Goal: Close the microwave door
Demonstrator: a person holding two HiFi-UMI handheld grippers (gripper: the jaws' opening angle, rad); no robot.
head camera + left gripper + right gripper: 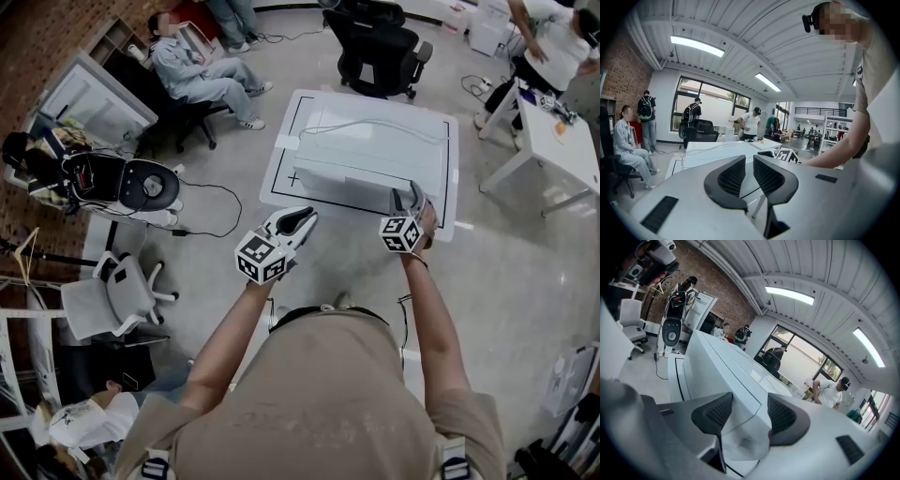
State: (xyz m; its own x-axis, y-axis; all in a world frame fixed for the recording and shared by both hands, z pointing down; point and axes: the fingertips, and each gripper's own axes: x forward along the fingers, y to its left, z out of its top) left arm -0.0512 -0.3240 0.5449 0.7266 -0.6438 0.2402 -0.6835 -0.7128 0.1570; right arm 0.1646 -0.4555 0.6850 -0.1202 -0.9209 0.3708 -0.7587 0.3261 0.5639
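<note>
- White box-shaped microwave (361, 159): set on the table's far half with its long front turned toward the person. In the right gripper view (726, 366) its front panel is seen lying flush along the body, so the door is judged shut or all but shut. The seam itself cannot be made out.
- White rectangular table with a black outline marked on its top (281, 183): placed in the middle of the floor, and only the microwave is seen on it.
- Right gripper, grey, with a marker cube (410, 199): held at the microwave's near right corner and pointed slightly downward. Its jaws (749, 404) are spread wide with the white corner edge lying between them. The pads are not seen pressing on it, so nothing is gripped. This placement is judged to suit a push on the door's free edge, or a release from it.
- Left gripper, grey, with a marker cube (302, 218): kept off the table's near left corner, well apart from the microwave, evidently to leave the door side free. Its jaws (749, 161) are parted only by a narrow gap and nothing is held.
- Black office chair (375, 42): parked beyond the table's far edge.
- Seated person in pale clothing (202, 75): positioned at the far left, clear of the work.
</note>
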